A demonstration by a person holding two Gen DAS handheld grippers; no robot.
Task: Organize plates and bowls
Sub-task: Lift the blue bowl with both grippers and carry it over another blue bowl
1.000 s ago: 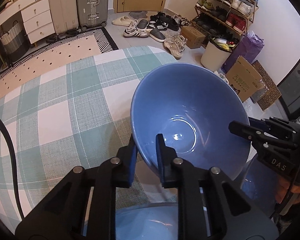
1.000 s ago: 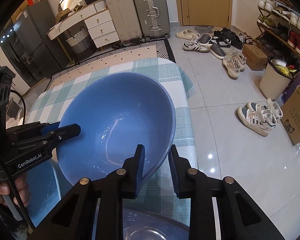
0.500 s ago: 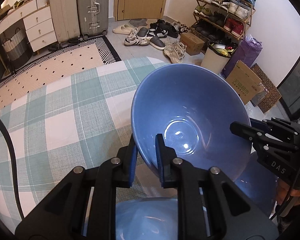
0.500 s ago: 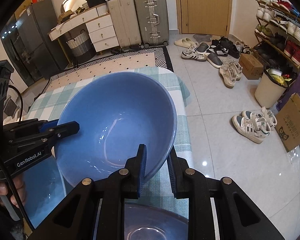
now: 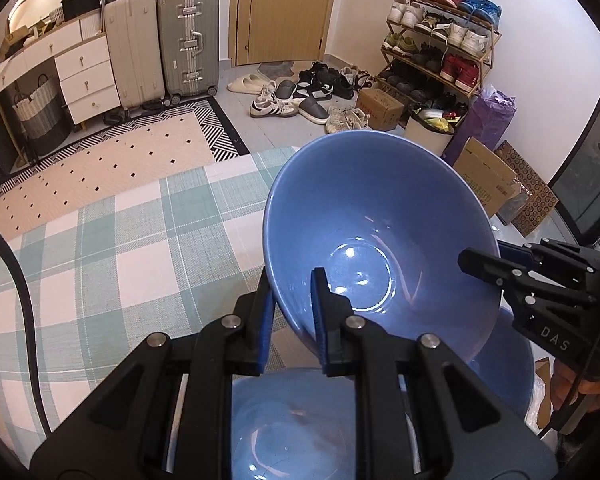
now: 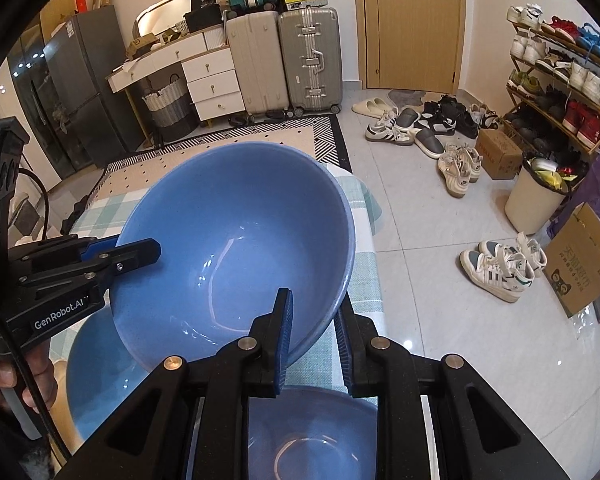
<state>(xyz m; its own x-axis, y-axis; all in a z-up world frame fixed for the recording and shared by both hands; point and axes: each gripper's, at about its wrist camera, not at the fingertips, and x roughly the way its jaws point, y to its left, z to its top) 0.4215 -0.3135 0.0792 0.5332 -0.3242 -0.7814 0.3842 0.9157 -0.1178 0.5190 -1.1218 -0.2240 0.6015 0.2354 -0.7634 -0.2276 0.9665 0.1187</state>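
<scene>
A large blue bowl [image 5: 380, 248] [image 6: 236, 248] hangs tilted in the air above the table with the green plaid cloth [image 5: 120, 248] [image 6: 364, 276]. My left gripper [image 5: 292, 280] is shut on its near-left rim, one finger inside the bowl and one outside. My right gripper [image 6: 312, 304] is shut on the opposite rim in the same way. Each gripper shows in the other's view, the right gripper [image 5: 484, 264] and the left gripper [image 6: 140, 252]. Two more blue bowls lie below: one under the fingers [image 5: 300, 428] [image 6: 312, 436] and one beside it [image 5: 504, 364] [image 6: 96, 364].
A person's hand [image 6: 4, 376] holds the left gripper's handle. Past the table edge lie a tiled floor with scattered shoes [image 6: 460, 168], a white bin [image 6: 536, 196], cardboard boxes [image 6: 584, 264], a shoe rack [image 5: 440, 40], suitcases [image 5: 188, 40] and a patterned rug [image 5: 120, 160].
Both grippers have risen together with the blue bowl held between them. The table and the lower bowls now sit farther below, and more of the room shows.
</scene>
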